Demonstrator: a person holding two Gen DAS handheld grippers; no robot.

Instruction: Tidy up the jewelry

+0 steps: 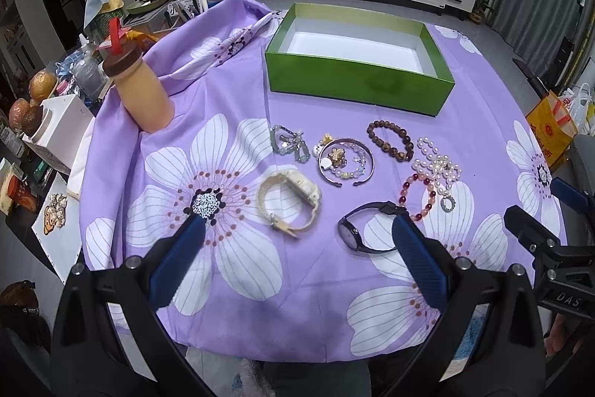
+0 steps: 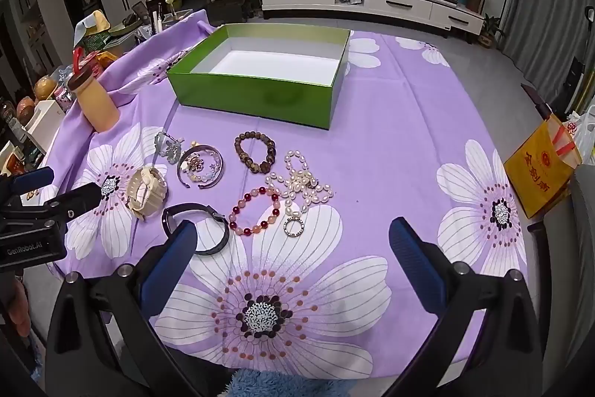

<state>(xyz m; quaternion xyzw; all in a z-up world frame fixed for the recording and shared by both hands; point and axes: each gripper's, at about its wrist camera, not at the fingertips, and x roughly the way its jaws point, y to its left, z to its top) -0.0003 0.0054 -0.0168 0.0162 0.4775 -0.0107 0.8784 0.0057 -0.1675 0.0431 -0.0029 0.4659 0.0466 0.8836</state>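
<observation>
Lying on the purple cloth with big white flowers (image 1: 230, 88), the jewelry makes a loose group in front of the open green cardboard box with a white inside (image 1: 357, 77), which holds nothing. The left gripper (image 1: 297, 229) hovers low over the cloth with its blue-padded fingers spread wide and nothing between them; the cream-coloured plastic watch (image 1: 290, 201) lies just ahead of the gap, and the black wristwatch (image 1: 366, 229) is just beside its right finger (image 1: 416, 255). The right gripper (image 2: 292, 240) is also wide open and empty; the black wristwatch (image 2: 197, 229) is partly hidden behind its left finger (image 2: 171, 255), and the red and pink bead bracelet (image 2: 254, 213) and the small silver ring (image 2: 293, 226) lie just ahead of the gap. Further toward the box are the white pearl strand (image 2: 301, 183), the brown wooden bead bracelet (image 2: 256, 151) and the silver bangle with charms inside (image 2: 200, 166). An orange bottle with a brown lid (image 1: 141, 92) stands at the left of the cloth.
</observation>
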